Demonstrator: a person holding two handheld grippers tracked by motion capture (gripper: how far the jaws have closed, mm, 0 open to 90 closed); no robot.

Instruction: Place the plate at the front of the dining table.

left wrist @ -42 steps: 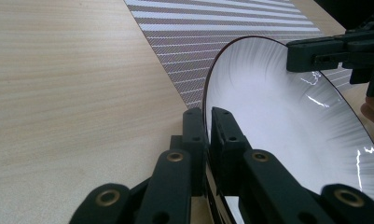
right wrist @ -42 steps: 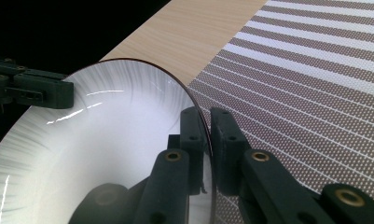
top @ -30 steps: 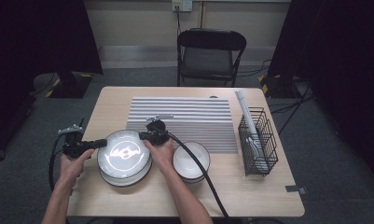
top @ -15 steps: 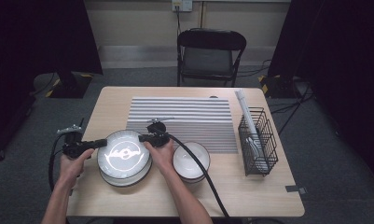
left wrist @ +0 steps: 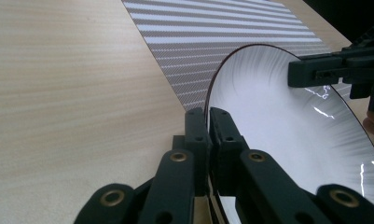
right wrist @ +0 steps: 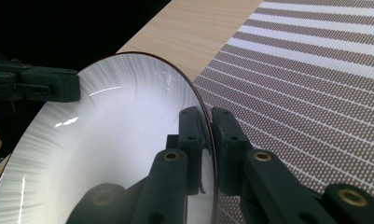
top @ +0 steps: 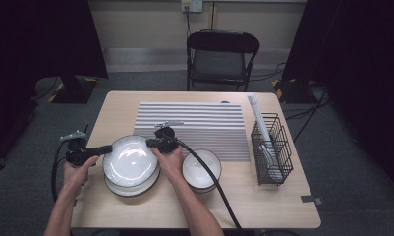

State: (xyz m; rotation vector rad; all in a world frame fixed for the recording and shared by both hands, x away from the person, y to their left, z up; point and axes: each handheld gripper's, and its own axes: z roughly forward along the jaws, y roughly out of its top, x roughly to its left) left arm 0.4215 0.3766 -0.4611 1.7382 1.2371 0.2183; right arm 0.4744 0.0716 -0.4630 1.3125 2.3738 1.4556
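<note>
Both tools, left (top: 107, 148) and right (top: 149, 142), pinch opposite rims of a glossy white, dark-edged plate (top: 130, 161).

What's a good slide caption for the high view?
Left gripper and right gripper clamp opposite rims of the top plate above a second plate.

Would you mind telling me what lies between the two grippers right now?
The top plate of the stack, clamped at opposite rims by the left gripper and the right gripper; the high view shows it.
</note>
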